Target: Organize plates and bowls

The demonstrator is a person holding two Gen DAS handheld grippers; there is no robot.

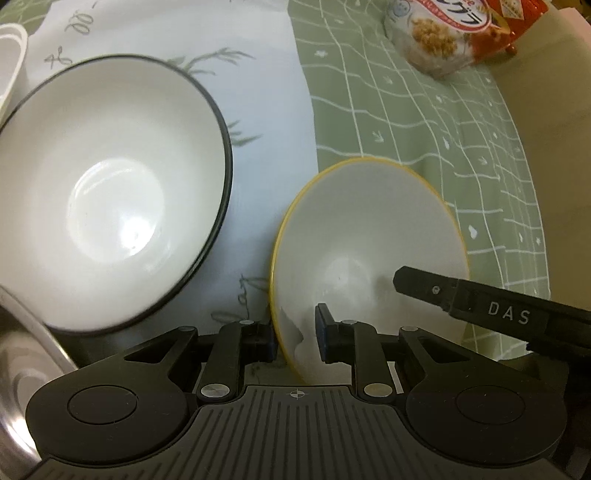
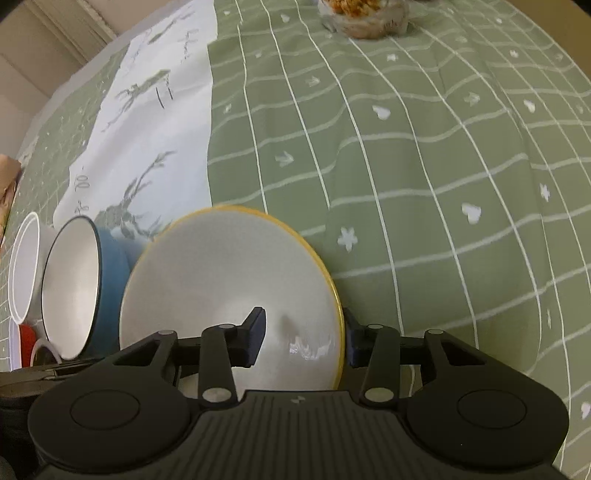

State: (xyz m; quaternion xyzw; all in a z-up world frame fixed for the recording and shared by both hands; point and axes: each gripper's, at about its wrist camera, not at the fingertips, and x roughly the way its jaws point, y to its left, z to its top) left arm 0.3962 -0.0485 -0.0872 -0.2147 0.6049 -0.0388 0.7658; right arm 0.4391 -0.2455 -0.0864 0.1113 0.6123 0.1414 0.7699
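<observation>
Both grippers straddle the rim of the yellow-rimmed bowl (image 1: 369,236), one finger inside and one outside. The left gripper (image 1: 295,338) grasps its left rim; the right gripper (image 2: 304,339) grasps the opposite rim, though contact by its inner pad cannot be confirmed. The two-sided grip probably steadies the bowl, held tilted near the front edge of the green checked tablecloth (image 2: 424,155). Just left sits the dark-rimmed blue bowl (image 1: 110,184), a likely nesting target, on the white printed cloth (image 1: 266,110). A snack bag (image 1: 443,33) lies at the far edge.
</observation>
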